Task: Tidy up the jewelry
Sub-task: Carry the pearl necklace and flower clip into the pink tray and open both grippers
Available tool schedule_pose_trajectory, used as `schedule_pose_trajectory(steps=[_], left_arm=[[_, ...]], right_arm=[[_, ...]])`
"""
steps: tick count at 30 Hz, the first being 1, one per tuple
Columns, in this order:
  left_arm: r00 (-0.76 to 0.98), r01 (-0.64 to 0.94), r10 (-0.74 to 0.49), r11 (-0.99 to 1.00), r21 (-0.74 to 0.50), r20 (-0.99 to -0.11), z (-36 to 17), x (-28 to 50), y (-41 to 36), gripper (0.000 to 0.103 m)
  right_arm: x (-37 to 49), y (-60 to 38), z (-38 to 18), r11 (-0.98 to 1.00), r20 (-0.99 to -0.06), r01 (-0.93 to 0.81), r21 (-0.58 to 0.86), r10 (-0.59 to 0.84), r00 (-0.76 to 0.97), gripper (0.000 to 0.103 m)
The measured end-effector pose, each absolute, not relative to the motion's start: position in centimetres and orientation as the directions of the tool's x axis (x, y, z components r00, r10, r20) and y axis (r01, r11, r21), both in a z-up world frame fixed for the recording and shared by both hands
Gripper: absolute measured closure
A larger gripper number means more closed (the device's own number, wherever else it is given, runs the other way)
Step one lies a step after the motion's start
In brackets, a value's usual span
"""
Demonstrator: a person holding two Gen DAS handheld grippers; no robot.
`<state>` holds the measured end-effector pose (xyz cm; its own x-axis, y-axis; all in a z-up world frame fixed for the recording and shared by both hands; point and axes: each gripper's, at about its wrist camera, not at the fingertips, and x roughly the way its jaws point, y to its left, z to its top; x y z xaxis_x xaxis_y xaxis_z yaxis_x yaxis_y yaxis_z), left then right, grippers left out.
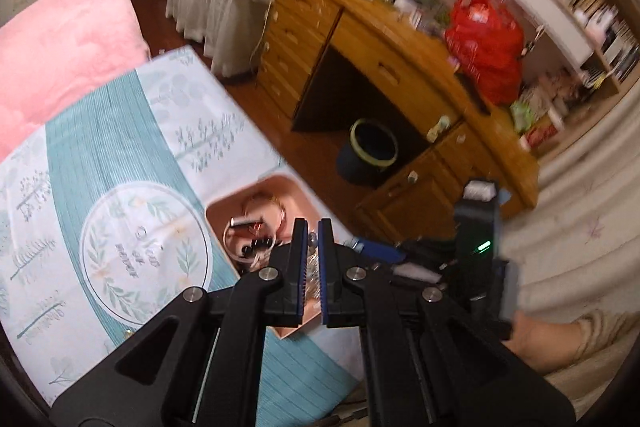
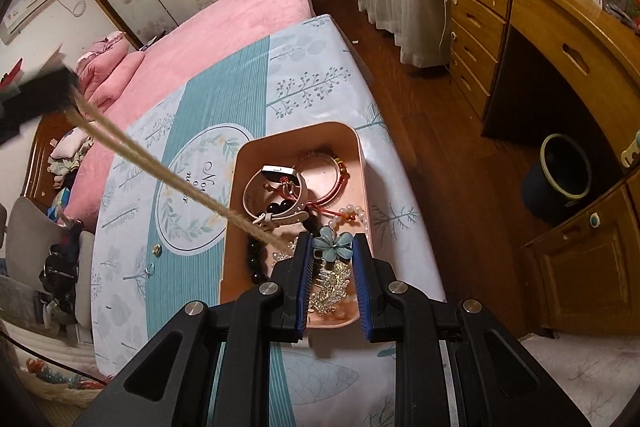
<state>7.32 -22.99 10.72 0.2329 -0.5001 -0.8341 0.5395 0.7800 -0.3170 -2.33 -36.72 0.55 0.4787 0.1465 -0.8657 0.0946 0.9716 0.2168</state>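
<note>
Right gripper (image 2: 331, 247) pinches a blue flower hair clip (image 2: 332, 242) at its fingertips, lifting it clear of the tangle in the pink tray (image 2: 362, 163) — likely to sort it. Left gripper (image 1: 313, 247) is nearly closed on something silvery I cannot identify — over the tray's near corner.

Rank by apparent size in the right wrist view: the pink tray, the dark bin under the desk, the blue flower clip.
1. pink tray
2. dark bin, though it sits farther away
3. blue flower clip, close to the camera
</note>
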Motion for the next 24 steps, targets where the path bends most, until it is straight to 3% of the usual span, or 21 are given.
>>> schedule_pose_trajectory(steps=[7,24], left_arm=[[0.162,0.499,-0.423,0.815,-0.296,-0.892,4.8,7.9,-23.3,0.1],[0.322,0.558,-0.552,0.767,-0.316,-0.769,15.6,9.4,-23.2,0.1]], right_arm=[[-0.8,-35.8,-0.3,0.975,-0.872,0.068,0.21,0.155,0.465,0.084],[0.6,-35.6,-0.2,0.972,-0.857,0.036,0.233,0.188,0.479,0.084]])
